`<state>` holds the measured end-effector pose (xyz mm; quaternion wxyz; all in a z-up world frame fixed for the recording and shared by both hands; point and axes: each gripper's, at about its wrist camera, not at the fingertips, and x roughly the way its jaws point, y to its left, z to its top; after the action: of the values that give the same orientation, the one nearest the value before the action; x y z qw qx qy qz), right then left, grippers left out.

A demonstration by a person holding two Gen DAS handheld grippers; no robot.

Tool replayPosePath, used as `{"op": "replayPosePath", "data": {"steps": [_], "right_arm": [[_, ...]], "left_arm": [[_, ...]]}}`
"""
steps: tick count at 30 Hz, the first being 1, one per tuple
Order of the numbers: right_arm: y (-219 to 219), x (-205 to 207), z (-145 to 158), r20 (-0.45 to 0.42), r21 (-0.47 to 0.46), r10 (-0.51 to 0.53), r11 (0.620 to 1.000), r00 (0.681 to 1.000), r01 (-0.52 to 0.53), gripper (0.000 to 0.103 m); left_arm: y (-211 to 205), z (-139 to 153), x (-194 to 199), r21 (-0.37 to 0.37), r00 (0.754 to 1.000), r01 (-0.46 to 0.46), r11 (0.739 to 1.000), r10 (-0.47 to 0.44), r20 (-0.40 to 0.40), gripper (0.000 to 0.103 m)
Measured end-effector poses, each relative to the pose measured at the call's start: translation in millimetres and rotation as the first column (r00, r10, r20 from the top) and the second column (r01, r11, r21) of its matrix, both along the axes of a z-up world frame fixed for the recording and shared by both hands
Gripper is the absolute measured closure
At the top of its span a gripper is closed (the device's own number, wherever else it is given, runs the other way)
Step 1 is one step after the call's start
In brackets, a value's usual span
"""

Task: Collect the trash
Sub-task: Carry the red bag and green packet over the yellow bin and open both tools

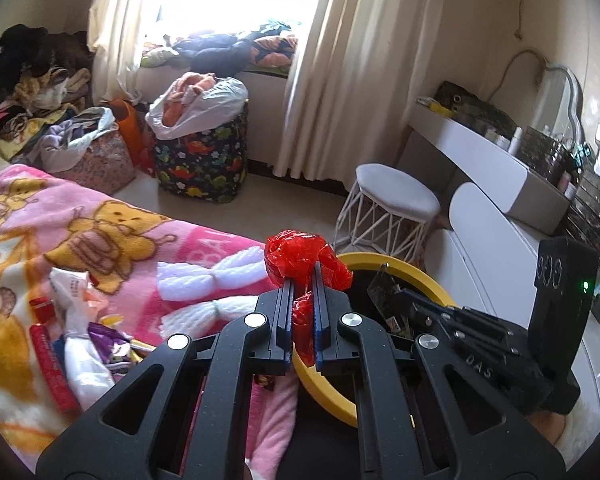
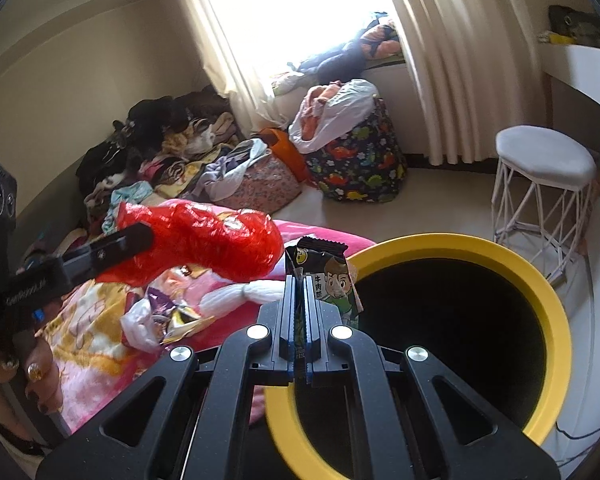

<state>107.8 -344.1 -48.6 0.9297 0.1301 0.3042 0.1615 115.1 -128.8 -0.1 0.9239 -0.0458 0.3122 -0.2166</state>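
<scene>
Carrying two pieces to the yellow bin [image 2: 552,304]: left claw [image 1: 303,280] clamped on a crumpled red bag [image 1: 300,258] just at the rim, right claw [image 2: 299,292] clamped on a snack wrapper [image 2: 332,280] at the bin's edge. Next, probably easing each over the dark opening and parting the jaws. More wrappers [image 1: 100,340] lying on the bed [image 1: 120,240], waiting.

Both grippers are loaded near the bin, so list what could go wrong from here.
1. The red plastic bag bulges well past the left gripper and sits at the yellow bin rim, not clearly over the opening; released now, it may land on the pink blanket.
2. The snack packet in the right gripper is light and may catch on the rim.
</scene>
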Motion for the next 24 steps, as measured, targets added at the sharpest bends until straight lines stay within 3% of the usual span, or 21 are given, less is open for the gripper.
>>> {"op": "replayPosePath", "data": {"steps": [24], "right_arm": [[-74.6, 13.4, -33.1, -0.109, 0.047, -0.164, 0.984, 0.98, 0.17, 0.099]], "left_arm": [[-68.2, -55.9, 1.6, 0.073, 0.979, 0.166, 0.983, -0.155, -0.132, 0.099]]}}
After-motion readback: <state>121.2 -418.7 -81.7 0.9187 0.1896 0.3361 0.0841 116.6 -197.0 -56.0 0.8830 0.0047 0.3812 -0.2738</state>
